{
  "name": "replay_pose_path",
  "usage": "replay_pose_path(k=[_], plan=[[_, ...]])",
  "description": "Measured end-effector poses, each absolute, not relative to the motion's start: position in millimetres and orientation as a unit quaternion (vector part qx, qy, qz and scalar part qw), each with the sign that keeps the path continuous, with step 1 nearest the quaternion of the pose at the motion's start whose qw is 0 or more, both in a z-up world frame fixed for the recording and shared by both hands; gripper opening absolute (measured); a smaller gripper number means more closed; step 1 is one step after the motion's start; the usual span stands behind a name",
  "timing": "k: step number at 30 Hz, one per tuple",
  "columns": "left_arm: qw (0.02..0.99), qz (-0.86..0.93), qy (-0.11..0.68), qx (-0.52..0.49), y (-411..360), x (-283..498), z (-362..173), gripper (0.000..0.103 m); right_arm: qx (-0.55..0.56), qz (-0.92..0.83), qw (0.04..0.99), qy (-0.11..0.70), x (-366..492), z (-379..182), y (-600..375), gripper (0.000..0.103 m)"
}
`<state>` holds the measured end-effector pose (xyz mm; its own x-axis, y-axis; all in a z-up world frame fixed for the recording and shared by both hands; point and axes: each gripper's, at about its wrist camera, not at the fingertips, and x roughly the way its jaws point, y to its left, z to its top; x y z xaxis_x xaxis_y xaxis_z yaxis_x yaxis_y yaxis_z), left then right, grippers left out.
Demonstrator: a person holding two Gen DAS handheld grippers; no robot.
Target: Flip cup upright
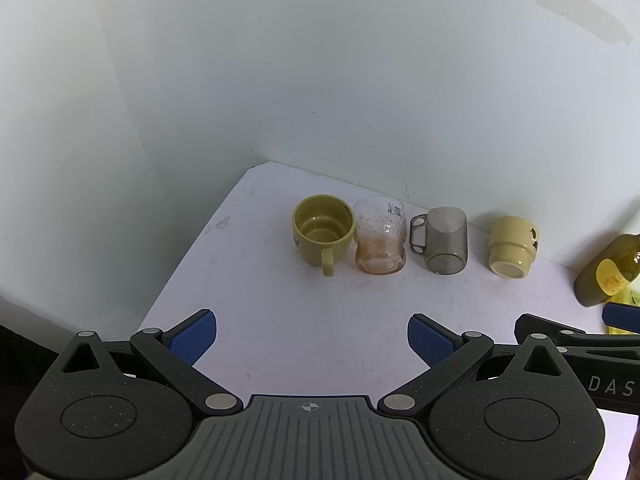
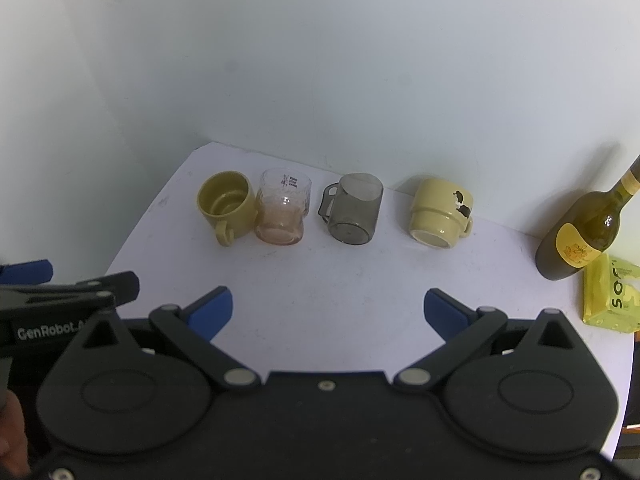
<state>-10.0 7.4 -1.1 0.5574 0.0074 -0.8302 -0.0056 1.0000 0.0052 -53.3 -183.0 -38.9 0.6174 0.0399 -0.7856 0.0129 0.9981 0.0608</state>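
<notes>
Four cups [image 2: 353, 213] in a row, one bottle [image 2: 581, 231], both tools [image 1: 312, 338] [image 2: 328, 310] spread.

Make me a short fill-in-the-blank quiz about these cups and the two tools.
The olive mug stands with its opening facing ____.
The pale yellow mug stands ____ down.
Right of that mug stands a dark wine ____.
Both the left tool and the right tool are ____, holding nothing.

Missing words: up; upside; bottle; open

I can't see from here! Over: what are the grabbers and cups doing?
Left gripper and right gripper open, empty. Pale yellow cup upside down, untouched. Path clear; bottle off right.
</notes>
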Motion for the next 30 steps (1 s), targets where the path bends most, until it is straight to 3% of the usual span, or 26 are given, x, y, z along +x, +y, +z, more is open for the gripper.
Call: replay_pose_path(k=[30], plan=[[0.882,0.004,0.472,0.001,10.6,-10.4,0.3,0.103,0.027,0.011,0.899,0.437,-54.1,-39.8,-180.3,0.103]])
